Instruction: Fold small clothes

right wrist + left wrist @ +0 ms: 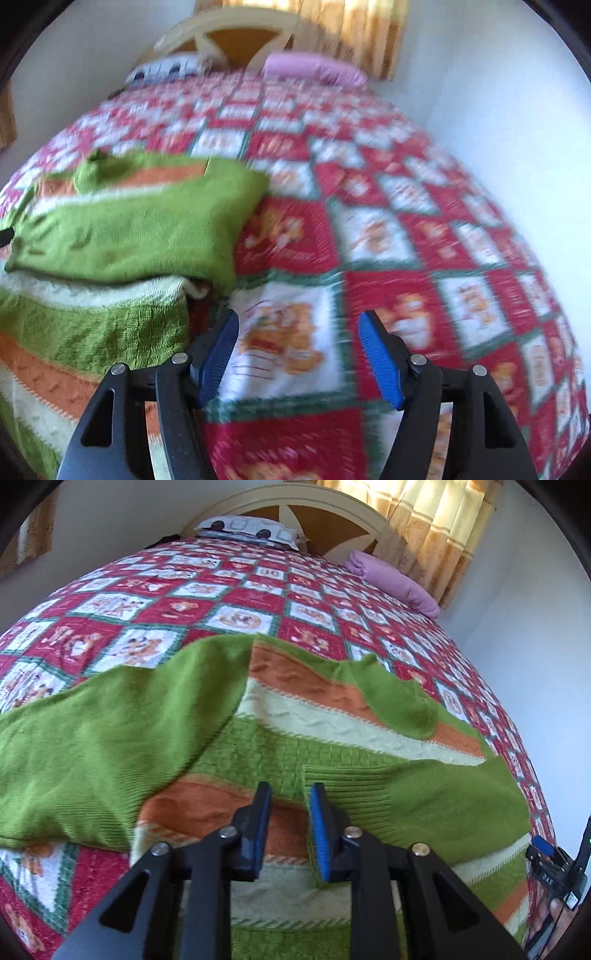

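A small knitted sweater [280, 746], green with orange and cream stripes, lies on the bed. Both green sleeves are folded across its body: the left sleeve [110, 738] and the right sleeve with its ribbed cuff [406, 794]. My left gripper [288, 794] hovers over the sweater's middle, jaws open a little and empty, just left of the cuff edge. My right gripper [299, 325] is wide open and empty over the bedspread, right of the sweater [129, 229]. It also shows at the right edge of the left wrist view [554, 864].
The bed is covered by a red, white and green checkered quilt [388, 240] with bear prints. A patterned pillow [247, 530] and a pink pillow [395, 583] lie at the headboard [291, 509]. Curtains [436, 520] hang behind. A white wall [517, 129] runs along the bed's right side.
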Motion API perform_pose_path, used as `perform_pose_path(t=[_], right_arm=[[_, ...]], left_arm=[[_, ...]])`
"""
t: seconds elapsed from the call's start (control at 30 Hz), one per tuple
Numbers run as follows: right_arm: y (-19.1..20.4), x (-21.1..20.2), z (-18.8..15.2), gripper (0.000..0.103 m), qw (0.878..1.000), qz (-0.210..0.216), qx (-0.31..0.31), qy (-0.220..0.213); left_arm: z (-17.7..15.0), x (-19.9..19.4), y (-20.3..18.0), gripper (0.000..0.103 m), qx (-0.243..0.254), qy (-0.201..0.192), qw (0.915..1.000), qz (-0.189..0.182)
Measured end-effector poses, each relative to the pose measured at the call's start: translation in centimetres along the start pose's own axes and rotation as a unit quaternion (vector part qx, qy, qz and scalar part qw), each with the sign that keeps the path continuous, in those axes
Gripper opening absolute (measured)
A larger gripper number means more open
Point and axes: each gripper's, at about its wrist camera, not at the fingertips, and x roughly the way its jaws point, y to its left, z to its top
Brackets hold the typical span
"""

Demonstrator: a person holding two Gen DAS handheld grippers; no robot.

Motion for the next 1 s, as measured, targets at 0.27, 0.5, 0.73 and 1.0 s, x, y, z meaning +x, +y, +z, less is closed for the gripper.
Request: perform_pose_path(t=[0.27,0.5,0.73,1.0], right_arm=[[4.9,-3.6,3.1,0.068,0.990,0.100,-0.059,-0.075],[11.3,-0.2,3.9,0.068,0.975,0.187,-0.112,-0.042],[13.0,0.7,1.1,0.068,0.973,0.167,-0.153,0.041],[14.2,0.7,4.5,0.068,0.968,0.232,-0.090,0.011]], left_arm=[[1.5,0.6,-1.5,0.028,0.021,0.018,0.9984,-0.048],[1.9,3.4,-4.1,0.002,0.072,0.038,0.9963,-0.030],[2.5,2.6,-2.3,0.002,0.081,0.022,0.9963,0.020],[0.5,0.2,-5.0,0.075,0.114,-0.012,0.9929,0.030]])
